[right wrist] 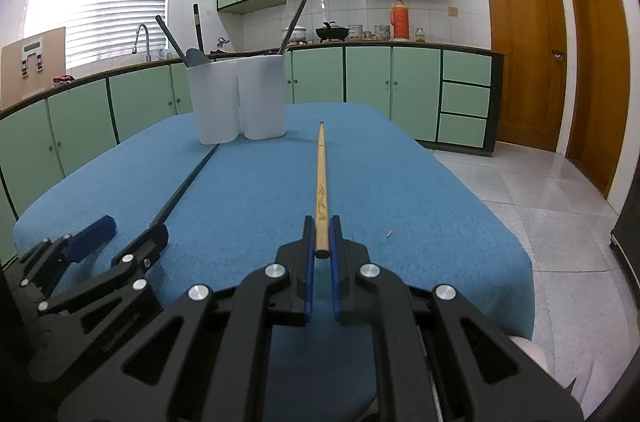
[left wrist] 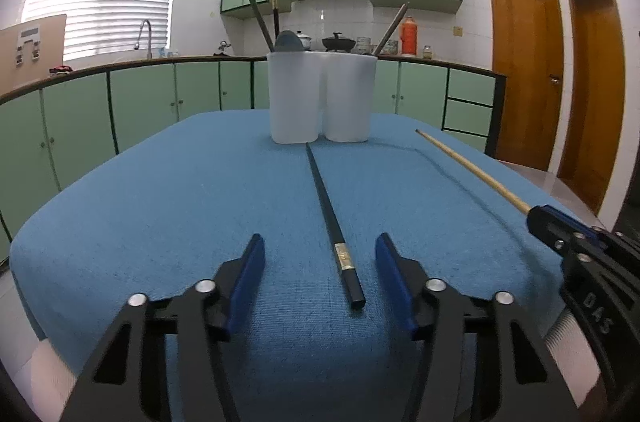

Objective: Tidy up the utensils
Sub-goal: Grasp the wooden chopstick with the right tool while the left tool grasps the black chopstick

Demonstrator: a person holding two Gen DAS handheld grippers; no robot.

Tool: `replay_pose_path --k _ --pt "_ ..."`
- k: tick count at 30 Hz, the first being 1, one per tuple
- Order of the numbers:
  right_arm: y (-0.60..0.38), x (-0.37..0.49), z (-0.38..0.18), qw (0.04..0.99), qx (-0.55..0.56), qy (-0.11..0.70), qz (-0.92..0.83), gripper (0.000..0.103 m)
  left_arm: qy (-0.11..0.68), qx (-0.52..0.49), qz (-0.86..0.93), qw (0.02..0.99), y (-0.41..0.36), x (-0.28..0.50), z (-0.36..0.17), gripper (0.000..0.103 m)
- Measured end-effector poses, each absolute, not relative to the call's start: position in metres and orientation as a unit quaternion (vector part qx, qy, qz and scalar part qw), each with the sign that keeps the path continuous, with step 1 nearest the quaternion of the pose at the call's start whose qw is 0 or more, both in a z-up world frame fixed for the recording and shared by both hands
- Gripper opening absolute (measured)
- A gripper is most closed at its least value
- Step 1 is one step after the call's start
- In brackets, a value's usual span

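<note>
A black chopstick (left wrist: pixel 326 206) lies on the blue cloth, pointing toward a white two-compartment holder (left wrist: pixel 322 98) that holds dark utensils. My left gripper (left wrist: pixel 320 254) is open, its fingers on either side of the chopstick's near end. My right gripper (right wrist: pixel 322 234) is shut on the near end of a wooden chopstick (right wrist: pixel 321 174) that lies along the cloth. The right gripper (left wrist: pixel 560 234) and wooden chopstick (left wrist: pixel 472 170) also show in the left wrist view. The left gripper (right wrist: pixel 120 234), black chopstick (right wrist: pixel 188 178) and holder (right wrist: pixel 238 98) also show in the right wrist view.
The blue cloth (left wrist: pixel 160 202) covers a table with edges near on the left and right. Green kitchen cabinets (right wrist: pixel 360 82) run behind. Tiled floor (right wrist: pixel 540 202) lies to the right. A small scrap (right wrist: pixel 388 233) lies on the cloth.
</note>
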State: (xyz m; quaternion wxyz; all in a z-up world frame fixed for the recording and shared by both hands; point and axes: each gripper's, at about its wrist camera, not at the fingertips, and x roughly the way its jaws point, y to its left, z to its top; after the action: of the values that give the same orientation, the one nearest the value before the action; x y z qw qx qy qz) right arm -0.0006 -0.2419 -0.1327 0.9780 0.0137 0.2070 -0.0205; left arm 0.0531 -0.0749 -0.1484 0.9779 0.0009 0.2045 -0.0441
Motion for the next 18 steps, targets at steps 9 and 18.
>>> replay_pose_path --k 9,18 --pt "-0.2440 -0.0034 -0.1289 0.979 0.015 0.201 -0.021 0.006 0.212 -0.003 -0.022 0.977 -0.0751 0.0619 -0.1485 0.007" --pt "-0.2399 -0.0094 -0.1268 0.981 0.004 0.195 -0.018 0.006 0.218 -0.010 -0.016 0.976 -0.0717 0.0560 -0.1453 0.007"
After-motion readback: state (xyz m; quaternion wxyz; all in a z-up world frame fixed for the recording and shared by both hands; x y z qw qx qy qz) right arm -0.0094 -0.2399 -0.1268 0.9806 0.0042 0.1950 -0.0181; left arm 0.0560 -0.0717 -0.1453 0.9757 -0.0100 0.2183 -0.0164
